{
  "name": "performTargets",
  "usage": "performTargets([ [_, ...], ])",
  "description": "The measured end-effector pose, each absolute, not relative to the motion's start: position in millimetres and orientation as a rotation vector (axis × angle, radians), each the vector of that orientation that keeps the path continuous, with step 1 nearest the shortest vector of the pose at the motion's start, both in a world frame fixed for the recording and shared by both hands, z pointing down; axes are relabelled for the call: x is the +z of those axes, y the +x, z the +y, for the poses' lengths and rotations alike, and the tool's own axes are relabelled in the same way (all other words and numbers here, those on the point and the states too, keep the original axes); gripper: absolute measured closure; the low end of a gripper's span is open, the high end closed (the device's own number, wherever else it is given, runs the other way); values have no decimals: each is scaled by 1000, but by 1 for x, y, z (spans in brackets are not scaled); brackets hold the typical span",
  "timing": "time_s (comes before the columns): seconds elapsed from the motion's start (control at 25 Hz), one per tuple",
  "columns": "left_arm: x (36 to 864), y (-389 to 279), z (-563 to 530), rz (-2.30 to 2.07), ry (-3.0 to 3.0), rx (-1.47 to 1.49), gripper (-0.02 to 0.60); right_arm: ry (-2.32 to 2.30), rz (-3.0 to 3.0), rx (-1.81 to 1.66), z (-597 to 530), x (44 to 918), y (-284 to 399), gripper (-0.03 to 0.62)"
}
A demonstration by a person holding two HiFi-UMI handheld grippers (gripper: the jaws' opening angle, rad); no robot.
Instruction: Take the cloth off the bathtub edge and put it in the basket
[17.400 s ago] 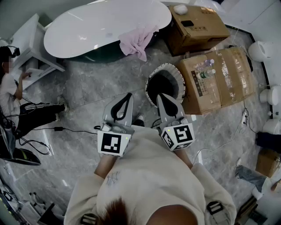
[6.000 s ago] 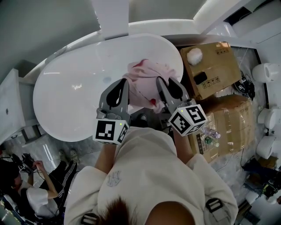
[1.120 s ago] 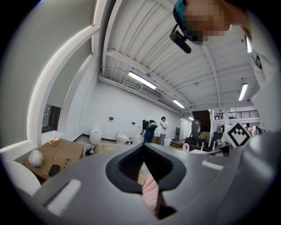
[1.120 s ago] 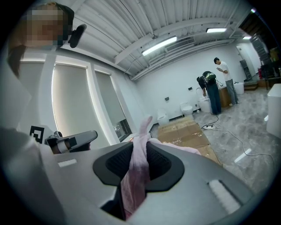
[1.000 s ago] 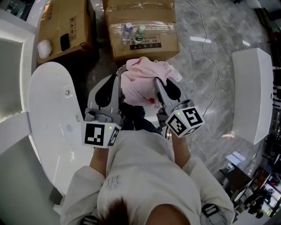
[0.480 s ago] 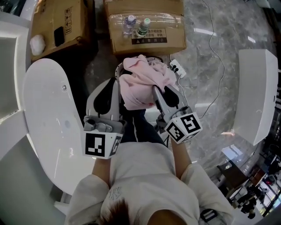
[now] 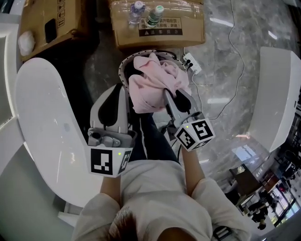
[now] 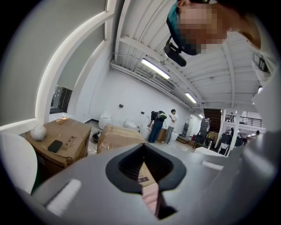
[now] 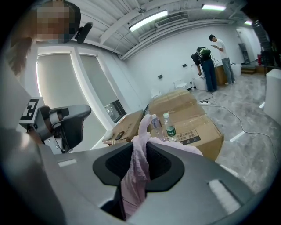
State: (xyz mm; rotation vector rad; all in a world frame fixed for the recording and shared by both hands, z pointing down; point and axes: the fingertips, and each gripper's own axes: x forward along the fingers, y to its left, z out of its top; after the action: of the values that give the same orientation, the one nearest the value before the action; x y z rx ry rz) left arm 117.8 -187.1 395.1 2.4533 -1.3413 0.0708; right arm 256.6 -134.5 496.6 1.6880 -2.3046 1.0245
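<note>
In the head view my right gripper [image 7: 165, 92] is shut on a bunched pink cloth [image 7: 153, 80]. The cloth hangs over the round white-rimmed basket [image 7: 126, 63] and hides most of its opening. In the right gripper view the cloth [image 9: 134, 178] runs up between the jaws of the right gripper [image 9: 141, 165] and flops over their tips. My left gripper [image 7: 123, 88] is beside the cloth's left edge, shut with nothing in it. Pink shows through the slit of the left gripper [image 8: 148, 180]. The white bathtub [image 7: 42, 127] lies to the left.
Just beyond the basket stands a cardboard box [image 7: 160, 33] with two bottles [image 7: 156, 14] on it. Another box [image 7: 47, 26] is at the top left. A power strip [image 7: 192, 63] and its cable lie on the marble floor to the right. A white counter [image 7: 277, 94] is at the far right.
The right gripper has carried the cloth away from the tub. The basket rim now shows under the cloth. The left gripper kept pace beside it.
</note>
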Motion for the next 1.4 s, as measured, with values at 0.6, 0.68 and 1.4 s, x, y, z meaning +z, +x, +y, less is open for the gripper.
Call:
performTargets([
  [0.6,495,126,-194,-1330,2408,199,532,1710,-2199,1101,-145,622,270,510],
  [0.68,505,128,-191,-1319,2396,207,532,1708,-2187,1107,-145,639,271,510],
  [1.4,559,134,-169,-1254,2333,297,532,1687,-2046,1143,-138,766,282,509],
])
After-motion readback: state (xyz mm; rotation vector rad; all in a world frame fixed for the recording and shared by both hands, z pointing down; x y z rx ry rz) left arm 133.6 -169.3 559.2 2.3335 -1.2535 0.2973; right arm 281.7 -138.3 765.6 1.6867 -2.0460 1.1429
